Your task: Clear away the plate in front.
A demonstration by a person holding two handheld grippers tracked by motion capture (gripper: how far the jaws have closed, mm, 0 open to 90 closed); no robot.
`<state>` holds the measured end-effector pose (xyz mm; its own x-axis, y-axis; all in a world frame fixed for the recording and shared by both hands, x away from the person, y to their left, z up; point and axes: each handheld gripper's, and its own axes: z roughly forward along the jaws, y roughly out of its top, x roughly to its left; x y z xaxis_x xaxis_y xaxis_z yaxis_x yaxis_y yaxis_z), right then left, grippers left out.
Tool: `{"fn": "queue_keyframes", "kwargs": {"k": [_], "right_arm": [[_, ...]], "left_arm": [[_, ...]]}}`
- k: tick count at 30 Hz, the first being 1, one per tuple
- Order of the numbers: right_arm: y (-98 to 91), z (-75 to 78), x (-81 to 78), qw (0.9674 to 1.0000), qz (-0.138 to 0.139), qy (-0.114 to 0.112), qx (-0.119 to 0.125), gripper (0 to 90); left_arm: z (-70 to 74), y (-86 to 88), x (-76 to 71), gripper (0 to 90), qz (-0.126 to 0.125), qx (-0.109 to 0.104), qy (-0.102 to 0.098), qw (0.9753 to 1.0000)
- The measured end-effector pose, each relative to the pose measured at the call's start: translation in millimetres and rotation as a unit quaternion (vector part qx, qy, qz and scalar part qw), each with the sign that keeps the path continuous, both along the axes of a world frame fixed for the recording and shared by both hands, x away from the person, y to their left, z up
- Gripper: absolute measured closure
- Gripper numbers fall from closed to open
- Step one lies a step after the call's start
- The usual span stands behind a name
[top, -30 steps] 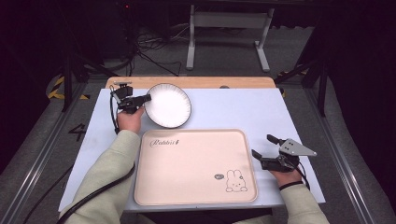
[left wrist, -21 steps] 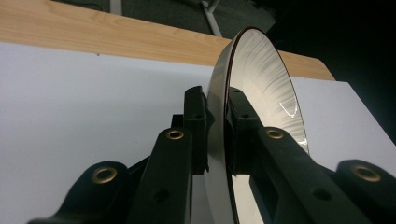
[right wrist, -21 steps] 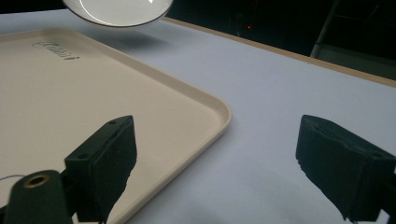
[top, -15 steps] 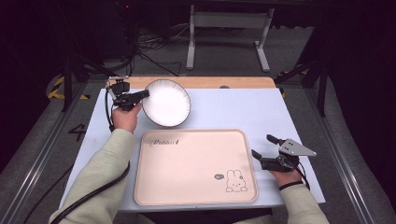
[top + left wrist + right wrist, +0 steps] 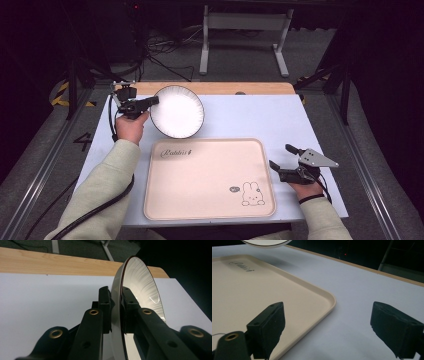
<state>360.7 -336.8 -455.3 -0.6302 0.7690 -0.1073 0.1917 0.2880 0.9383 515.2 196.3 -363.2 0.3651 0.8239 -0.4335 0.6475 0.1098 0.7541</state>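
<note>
Pale tabletop [image 5: 250, 117] carries a beige rabbit tray [image 5: 210, 177], and beyond its far left corner the left gripper [image 5: 150, 101] clamps a white plate [image 5: 177, 111] by its rim, tilted and lifted, likely needing lowering flat onto the tray, while the right gripper [image 5: 285, 162] waits open beside it.

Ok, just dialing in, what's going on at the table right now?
The person's left tool is clamped on the rim of a white plate, holding it tilted up off the table just beyond the beige tray. In the left gripper view the pads pinch the plate's edge from both sides. The right tool rests open beside the tray's right edge, holding nothing.
</note>
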Motion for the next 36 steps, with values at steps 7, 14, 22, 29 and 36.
{"fn": "queue_keyframes", "kwargs": {"k": [7,14,22,29,36], "right_arm": [[0.1,0.0,0.1,1.0,0.0,0.0,0.0,12.9],[0.1,0.0,0.1,1.0,-0.001,0.0,-0.001,12.9],[0.1,0.0,0.1,1.0,-0.001,0.001,0.0,12.9],[0.1,0.0,0.1,1.0,-0.001,0.0,0.0,12.9],[0.2,0.0,0.1,1.0,-0.001,0.0,-0.002,12.9]], "left_arm": [[6.6,-1.0,-7.9,81.5,-0.018,-0.006,-0.006,0.9998],[10.5,-6.3,-17.8,81.5,-0.043,-0.015,-0.01,0.9989],[15.0,-16.8,-30.2,81.5,-0.078,-0.018,-0.017,0.9967],[16.9,-24.2,-41.6,81.4,-0.1,-0.019,-0.027,0.9945],[17.5,-32.0,-54.6,81.5,-0.121,-0.023,-0.035,0.9918]]}}
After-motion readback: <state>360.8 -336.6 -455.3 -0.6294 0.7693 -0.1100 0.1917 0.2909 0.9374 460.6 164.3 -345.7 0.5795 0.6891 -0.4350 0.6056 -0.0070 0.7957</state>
